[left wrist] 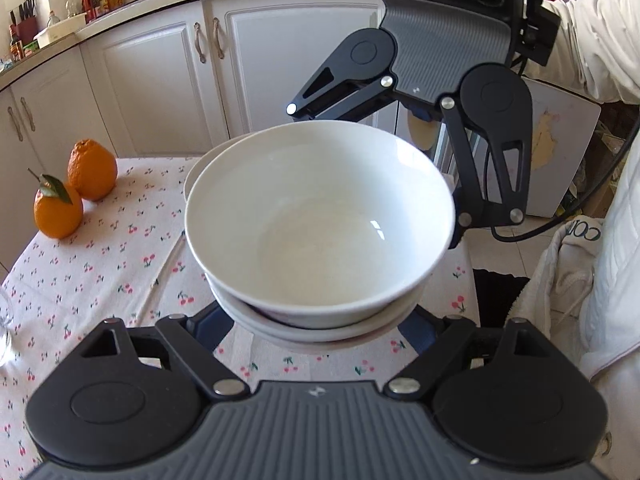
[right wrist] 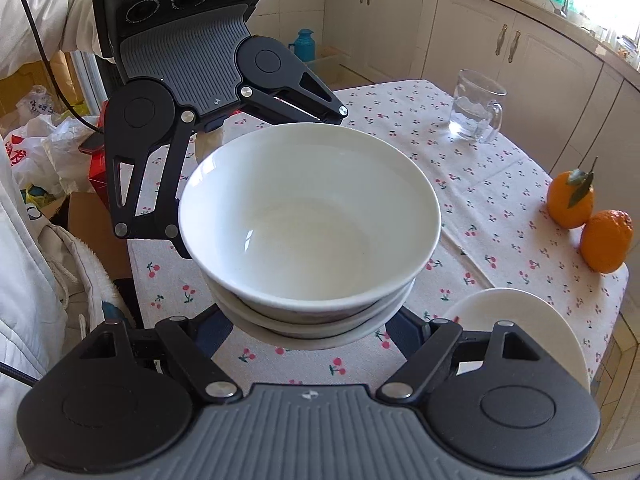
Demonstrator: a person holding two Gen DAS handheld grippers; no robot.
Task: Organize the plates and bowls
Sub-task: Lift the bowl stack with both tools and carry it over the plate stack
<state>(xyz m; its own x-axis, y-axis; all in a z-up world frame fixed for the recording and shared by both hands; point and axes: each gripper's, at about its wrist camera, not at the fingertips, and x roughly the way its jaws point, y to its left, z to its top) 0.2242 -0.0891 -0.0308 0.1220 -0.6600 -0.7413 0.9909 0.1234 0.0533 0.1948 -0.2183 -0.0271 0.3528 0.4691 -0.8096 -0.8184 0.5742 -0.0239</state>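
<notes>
A stack of white bowls (left wrist: 320, 220) is held between both grippers above the cherry-print table (left wrist: 100, 264); it also shows in the right wrist view (right wrist: 308, 216). My left gripper (left wrist: 320, 320) has its jaws spread wide around the near side of the stack, fingertips hidden under the bowls. My right gripper (left wrist: 400, 168) grips the far side. In the right wrist view my right gripper (right wrist: 316, 320) spans the near side and my left gripper (right wrist: 224, 176) the far side. A white plate (right wrist: 516, 320) lies on the table at the right.
Two oranges (left wrist: 76, 188) sit on the table's far left, also seen in the right wrist view (right wrist: 588, 216). A glass mug (right wrist: 476, 106) stands at the far end of the table. White kitchen cabinets (left wrist: 160, 68) stand behind. The person's white sleeve (left wrist: 600, 40) is at the right.
</notes>
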